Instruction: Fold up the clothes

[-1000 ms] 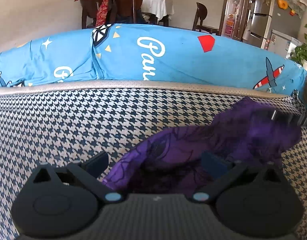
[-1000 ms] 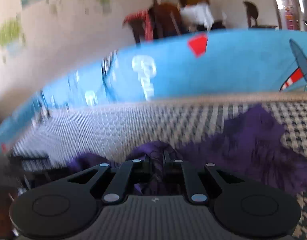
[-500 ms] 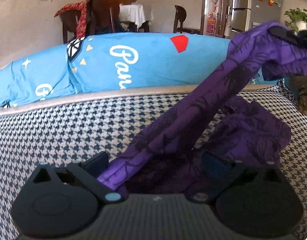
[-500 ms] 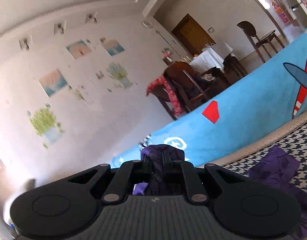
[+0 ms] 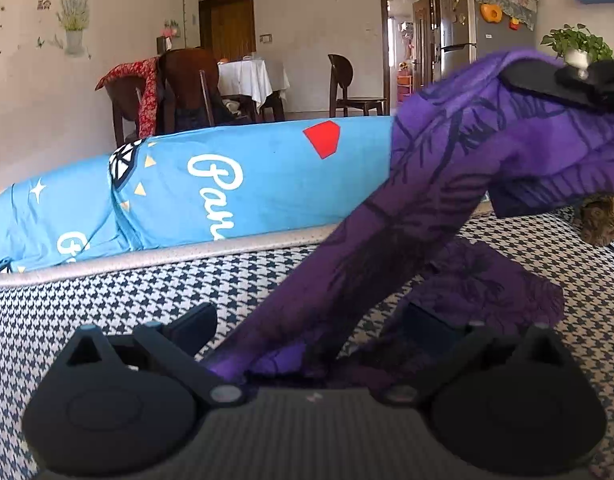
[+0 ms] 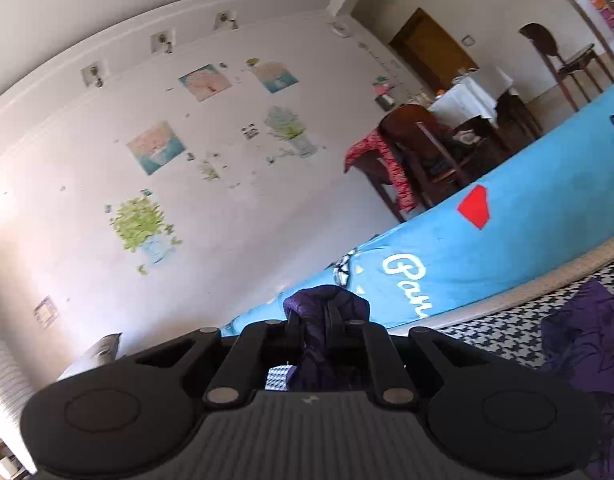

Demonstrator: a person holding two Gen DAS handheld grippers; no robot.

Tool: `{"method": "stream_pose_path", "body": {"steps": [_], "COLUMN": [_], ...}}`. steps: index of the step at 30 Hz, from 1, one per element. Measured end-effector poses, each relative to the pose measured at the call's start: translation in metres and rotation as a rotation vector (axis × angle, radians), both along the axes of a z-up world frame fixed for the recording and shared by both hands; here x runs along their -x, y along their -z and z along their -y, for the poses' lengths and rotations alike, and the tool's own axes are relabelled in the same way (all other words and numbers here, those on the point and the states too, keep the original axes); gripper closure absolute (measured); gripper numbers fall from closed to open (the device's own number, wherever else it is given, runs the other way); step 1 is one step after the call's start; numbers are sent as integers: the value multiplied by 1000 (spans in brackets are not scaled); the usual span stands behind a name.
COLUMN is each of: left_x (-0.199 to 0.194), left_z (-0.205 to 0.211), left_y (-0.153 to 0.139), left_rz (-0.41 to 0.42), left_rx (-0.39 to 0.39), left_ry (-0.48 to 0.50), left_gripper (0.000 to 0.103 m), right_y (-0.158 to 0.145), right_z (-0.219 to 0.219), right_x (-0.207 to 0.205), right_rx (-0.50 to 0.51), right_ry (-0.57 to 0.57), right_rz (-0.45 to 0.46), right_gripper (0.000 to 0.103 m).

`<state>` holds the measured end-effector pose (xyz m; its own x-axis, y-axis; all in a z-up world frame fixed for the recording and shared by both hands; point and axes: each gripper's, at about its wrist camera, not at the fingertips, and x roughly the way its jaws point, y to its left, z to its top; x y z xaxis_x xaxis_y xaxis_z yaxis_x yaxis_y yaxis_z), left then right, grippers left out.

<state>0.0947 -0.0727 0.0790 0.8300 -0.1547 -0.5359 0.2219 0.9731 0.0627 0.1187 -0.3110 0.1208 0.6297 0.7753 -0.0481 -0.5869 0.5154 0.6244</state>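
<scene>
Jaws clamped, right gripper [image 6: 325, 316] lifts purple garment [image 5: 407, 216]; left gripper [image 5: 307, 320] gapes wide, blue-covered sofa back [image 5: 247, 176] behind.

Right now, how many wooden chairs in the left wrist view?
3. One draped with red cloth left of the white-clothed table, one high-backed beside it, one right of the table. Others may be hidden behind the blue cover.

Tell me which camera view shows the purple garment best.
The left wrist view: the purple garment stretches from the houndstooth surface up to the right gripper. The right wrist view shows only a pinched bunch and a heap at right.
</scene>
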Motion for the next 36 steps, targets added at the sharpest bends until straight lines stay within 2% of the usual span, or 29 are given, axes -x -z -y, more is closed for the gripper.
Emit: {"method": "stream_pose_path", "body": {"steps": [4, 5, 8, 10, 12, 18, 20, 24, 26, 27, 28, 31, 36], "left_x": [-1, -1, -1, -1, -4, -10, -11, -12, -15, -17, -20, -25, -28], "left_z": [12, 15, 26, 31, 33, 28, 26, 23, 18, 14, 9, -8, -41], "left_y": [3, 4, 7, 9, 13, 16, 16, 17, 17, 17, 17, 17, 8], "left_rz": [31, 39, 38, 26, 11, -13, -10, 0, -5, -8, -13, -25, -14], "left_rx": [-44, -58, -82, -91, -103, -94, -88, -114, -117, -115, -112, -110, -92], "left_ry": [-10, -6, 17, 28, 15, -40, -56, -126, -180, -209, -241, -351, -495], "left_gripper": [3, 11, 26, 30, 33, 62, 75, 87, 89, 89, 89, 89, 89], "right_y": [-1, 0, 2, 3, 6, 13, 14, 15, 15, 15, 16, 17, 28], "right_z": [-4, -7, -12, -15, -15, -14, -14, -15, -14, -11, -7, 4, -2], "right_x": [4, 5, 5, 5, 5, 3, 4, 5, 5, 6, 6, 6, -6], "right_rx": [-1, 7, 29, 43, 53, 80, 93, 132, 160, 158, 147, 136, 261], "right_ry": [-57, -67, -90, -100, -95, -82, -80, -75, -60, -47, -28, 38, 150], "right_rz": [14, 16, 16, 11, -1, -34, -33, -39, -42, -43, -41, -46, -100], "right_gripper": [91, 91, 91, 91, 91, 89, 89, 87, 76, 59, 47, 39, 37]}}
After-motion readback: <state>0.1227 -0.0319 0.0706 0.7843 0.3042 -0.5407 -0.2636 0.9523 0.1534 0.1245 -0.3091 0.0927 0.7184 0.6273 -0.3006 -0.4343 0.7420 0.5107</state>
